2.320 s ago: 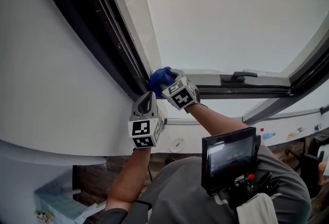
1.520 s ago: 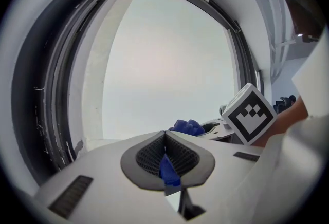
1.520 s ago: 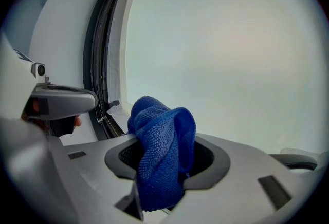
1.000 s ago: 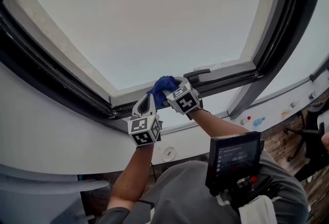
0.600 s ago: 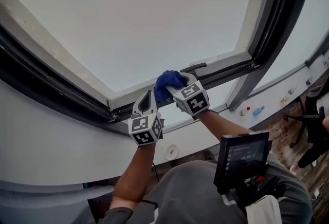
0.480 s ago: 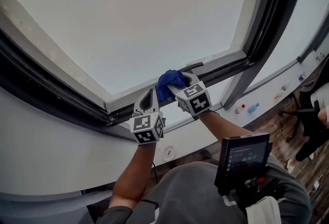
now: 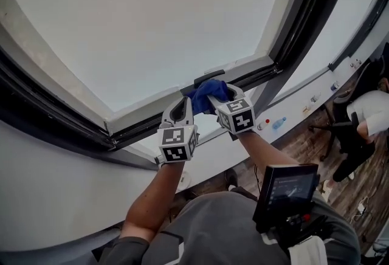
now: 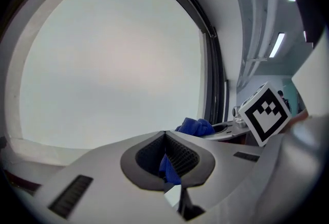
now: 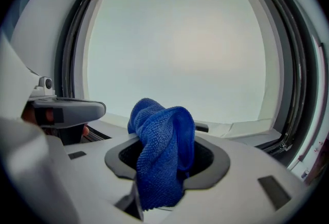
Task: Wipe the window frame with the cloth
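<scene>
Head view: the cloth [image 7: 209, 89] sits against the window frame [image 7: 146, 112], beside its handle [image 7: 208, 78]. Left gripper view: your left gripper [image 8: 164, 134] has its jaws together, with a blue scrap between them. Right gripper view: your right gripper [image 9: 172, 151] has its jaws clamped on the cloth. Snagging the handle could tug it free.

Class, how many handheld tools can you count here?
2. The left tool is at the bottom of the window frame, shut on an end of the blue cloth; the right tool, beside it, grips the cloth's bulk. None seems hidden.
</scene>
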A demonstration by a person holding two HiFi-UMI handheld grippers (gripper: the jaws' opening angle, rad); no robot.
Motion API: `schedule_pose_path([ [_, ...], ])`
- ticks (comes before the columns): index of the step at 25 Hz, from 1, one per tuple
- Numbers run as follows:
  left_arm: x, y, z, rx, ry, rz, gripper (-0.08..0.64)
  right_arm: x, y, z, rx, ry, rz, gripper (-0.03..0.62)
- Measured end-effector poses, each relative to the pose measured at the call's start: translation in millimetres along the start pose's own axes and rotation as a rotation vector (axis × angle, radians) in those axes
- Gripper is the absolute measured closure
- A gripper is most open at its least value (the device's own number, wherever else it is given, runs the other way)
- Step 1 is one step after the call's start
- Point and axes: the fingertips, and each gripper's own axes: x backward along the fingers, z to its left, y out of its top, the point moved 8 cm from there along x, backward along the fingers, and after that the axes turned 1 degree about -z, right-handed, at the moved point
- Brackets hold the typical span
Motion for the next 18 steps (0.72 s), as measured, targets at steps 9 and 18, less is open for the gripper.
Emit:
schedule_pose_path([
  [9, -32.8, 12.9, -27.3, -0.041, 0.074, 0.025, 0.551, -13.7, -10.6, -59.5, -0.012, -0.012, 0.032, 0.402],
  [18, -46.1, 15.4, -39.4, -0.061, 0.13, 0.038, 0.551, -27.3, -16.4, -79.9, -0.003, 0.002, 0.037, 0.377],
])
